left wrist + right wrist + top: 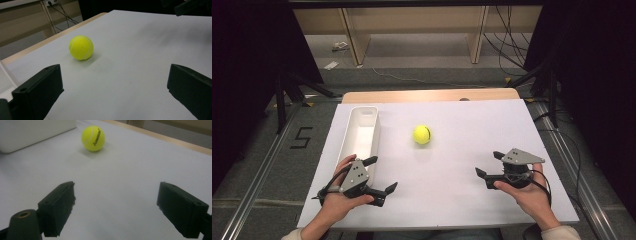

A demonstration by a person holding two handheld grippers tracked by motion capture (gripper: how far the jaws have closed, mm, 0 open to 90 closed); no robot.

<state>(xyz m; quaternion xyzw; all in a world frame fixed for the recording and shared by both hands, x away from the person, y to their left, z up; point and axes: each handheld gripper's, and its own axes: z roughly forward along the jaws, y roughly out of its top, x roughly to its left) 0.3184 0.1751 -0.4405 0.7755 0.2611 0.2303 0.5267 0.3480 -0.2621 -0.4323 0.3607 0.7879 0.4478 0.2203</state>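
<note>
A yellow tennis ball (422, 134) rests on the white table sheet (452, 165), right of a long white tray (360, 131). My left gripper (381, 174) is held at the near left, jaws wide open and empty, close to the tray's near end. My right gripper (490, 164) sits at the near right, also open and empty. From the left gripper view the ball (81, 47) lies ahead between the open jaws (115, 88), some way off. In the right gripper view the ball (93, 138) is far ahead to the left of the open jaws (116, 206).
The tray's white wall (35, 132) shows at upper left in the right gripper view. The wooden table edge (432, 95) runs along the far side. Beyond it are shelving legs, cables and dark stands on the floor.
</note>
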